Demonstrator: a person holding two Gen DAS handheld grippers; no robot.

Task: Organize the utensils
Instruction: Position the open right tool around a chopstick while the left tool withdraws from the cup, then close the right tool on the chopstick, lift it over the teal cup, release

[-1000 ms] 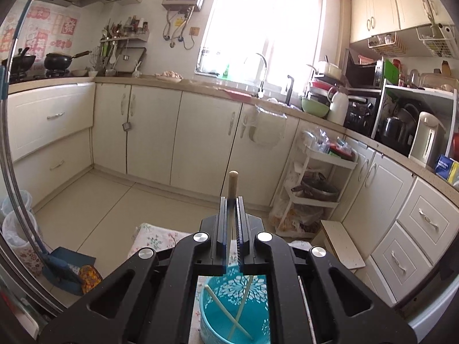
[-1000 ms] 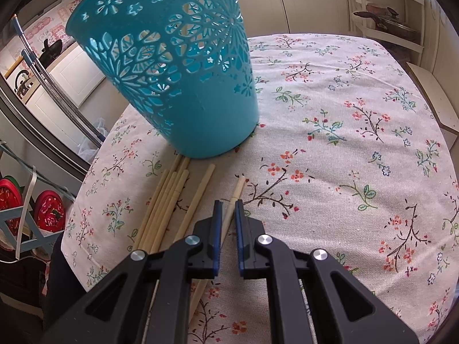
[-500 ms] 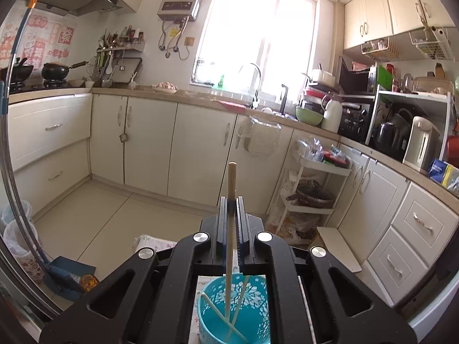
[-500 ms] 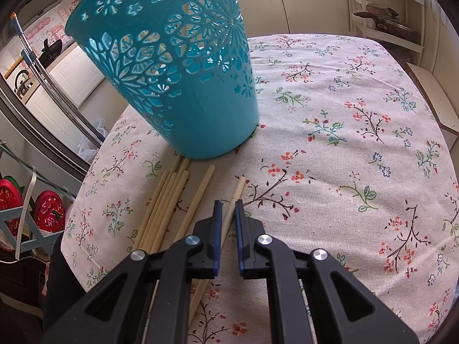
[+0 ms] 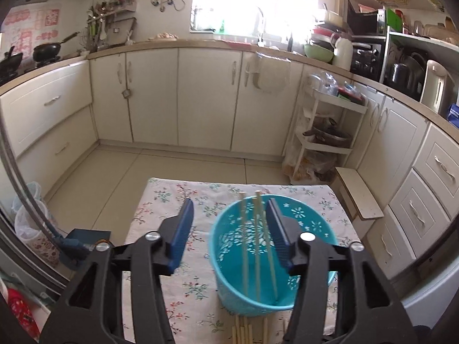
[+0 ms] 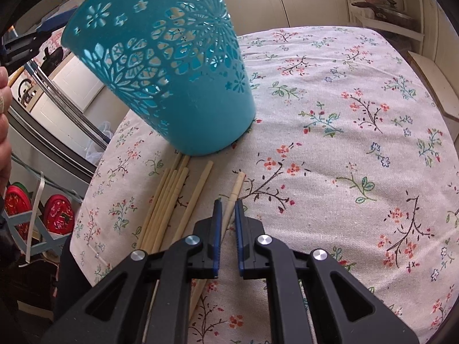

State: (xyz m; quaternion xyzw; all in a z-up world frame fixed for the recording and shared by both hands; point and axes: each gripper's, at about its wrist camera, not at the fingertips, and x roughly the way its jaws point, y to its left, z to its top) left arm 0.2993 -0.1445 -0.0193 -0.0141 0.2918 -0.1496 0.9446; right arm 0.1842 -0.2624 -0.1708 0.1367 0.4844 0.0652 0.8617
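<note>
Table (image 6: pixel 358 91) covered with a flowered cloth; teal basket (image 5: pixel 272 255) upright near the left edge, on the cloth.

Left claw (image 5: pixel 229 235) above the basket, spread wide and empty. A second ago clamped shut on one upright chopstick over the basket mouth; half a second ago that stick lowered part way in; now released. Three chopsticks in the basket (image 5: pixel 256 238), leaning, tips above the rim, against two seen there a second ago. Judged: one more piece stowed, left claw free for the next.

Right claw (image 6: pixel 228 209) low over the cloth, position unchanged across the three moments. Gap between fingers narrow; a pale chopstick (image 6: pixel 233 193) lying in that gap. Contact of the pads with the stick not discernible: straddled or near-gripped, not lifted.

Loose chopsticks (image 6: pixel 169 200) on the cloth just left of the right claw, bundled, ends close to the basket foot; one more lying slightly apart between bundle and pale stick.

Judged: task partly done. Most sticks remaining on the cloth. Next lift likely the pale stick.
</note>
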